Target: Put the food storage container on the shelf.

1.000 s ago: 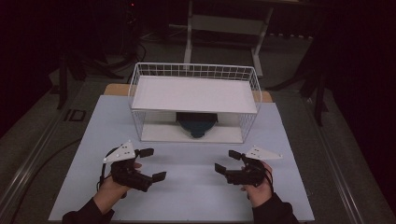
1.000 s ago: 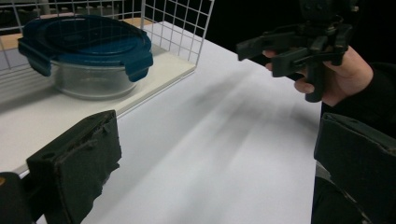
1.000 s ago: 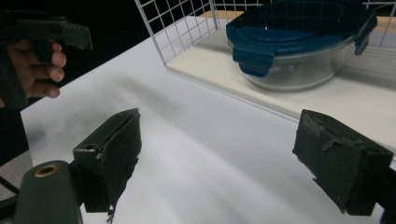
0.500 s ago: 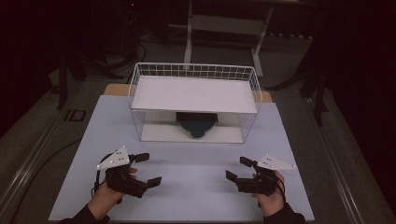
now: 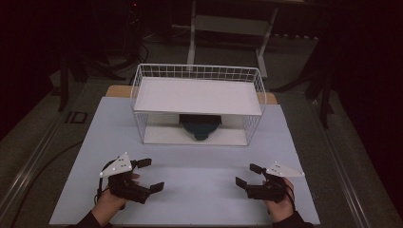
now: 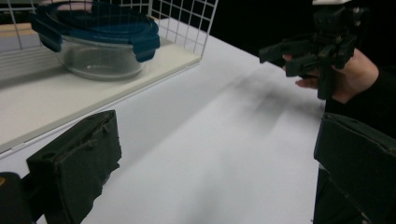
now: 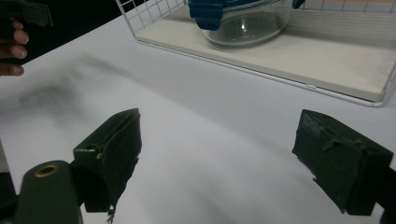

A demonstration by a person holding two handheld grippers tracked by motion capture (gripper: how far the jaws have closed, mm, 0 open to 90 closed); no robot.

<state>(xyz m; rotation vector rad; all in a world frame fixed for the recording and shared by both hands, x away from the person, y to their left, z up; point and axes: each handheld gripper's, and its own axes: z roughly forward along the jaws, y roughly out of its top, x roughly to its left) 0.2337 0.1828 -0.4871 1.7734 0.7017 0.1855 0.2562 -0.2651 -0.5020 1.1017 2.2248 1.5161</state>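
Standing between grippers and glass container (image 5: 201,126): white wire rack (image 5: 198,72).

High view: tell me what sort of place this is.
Probably a lab or recording workspace, not a home: a pale table in a dark room, a white wire rack over a lidded glass container, cables on the floor.

White wire rack (image 5: 142,95) on pale blue table (image 5: 199,190); metal stand (image 5: 228,23) behind.

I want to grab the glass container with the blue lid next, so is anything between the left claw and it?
Nothing visible lies on the table between the left claw and the container; the rack's near side looks open.
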